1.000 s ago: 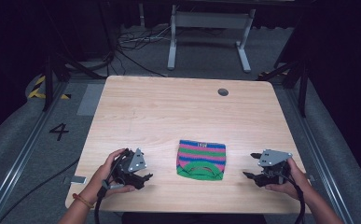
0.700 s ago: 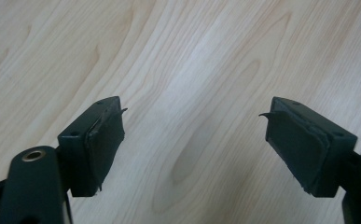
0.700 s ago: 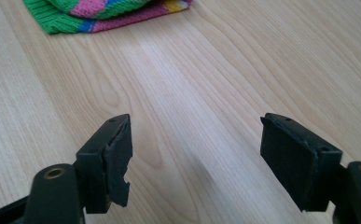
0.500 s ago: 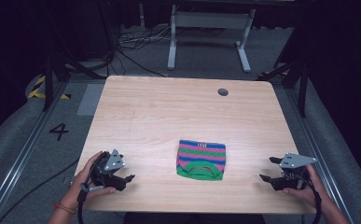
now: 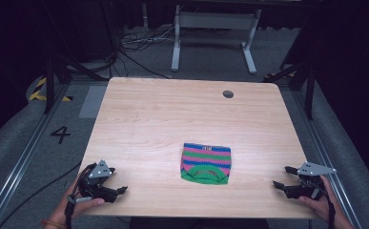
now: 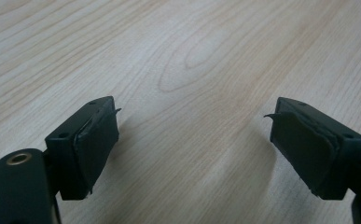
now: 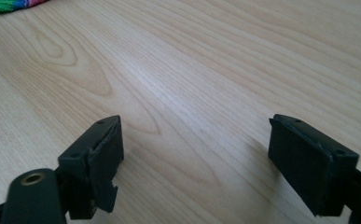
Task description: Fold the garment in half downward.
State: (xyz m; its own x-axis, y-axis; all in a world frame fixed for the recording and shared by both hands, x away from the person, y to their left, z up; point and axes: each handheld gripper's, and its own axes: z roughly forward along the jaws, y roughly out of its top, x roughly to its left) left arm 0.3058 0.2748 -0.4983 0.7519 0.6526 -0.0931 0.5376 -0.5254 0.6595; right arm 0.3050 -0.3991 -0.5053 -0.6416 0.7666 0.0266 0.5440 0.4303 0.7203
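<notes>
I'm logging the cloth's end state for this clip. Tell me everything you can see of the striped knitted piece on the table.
The striped knitted piece looks like soft knit fabric, banded in blue, pink and green, with a green curved edge at its near side and a small dark label at its far edge. It lies flat, apparently folded into a compact rectangle, on the wooden table, slightly right of centre toward the person's side. Nothing touches it but the tabletop; its green corner also shows in the right gripper view.

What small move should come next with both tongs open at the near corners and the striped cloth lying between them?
Probably bring the right tongs in toward the folded striped cloth. Both it and the left tongs stand open and empty over bare table, apart from the cloth, and the cloth's green edge shows at the top left of the right gripper view.
</notes>
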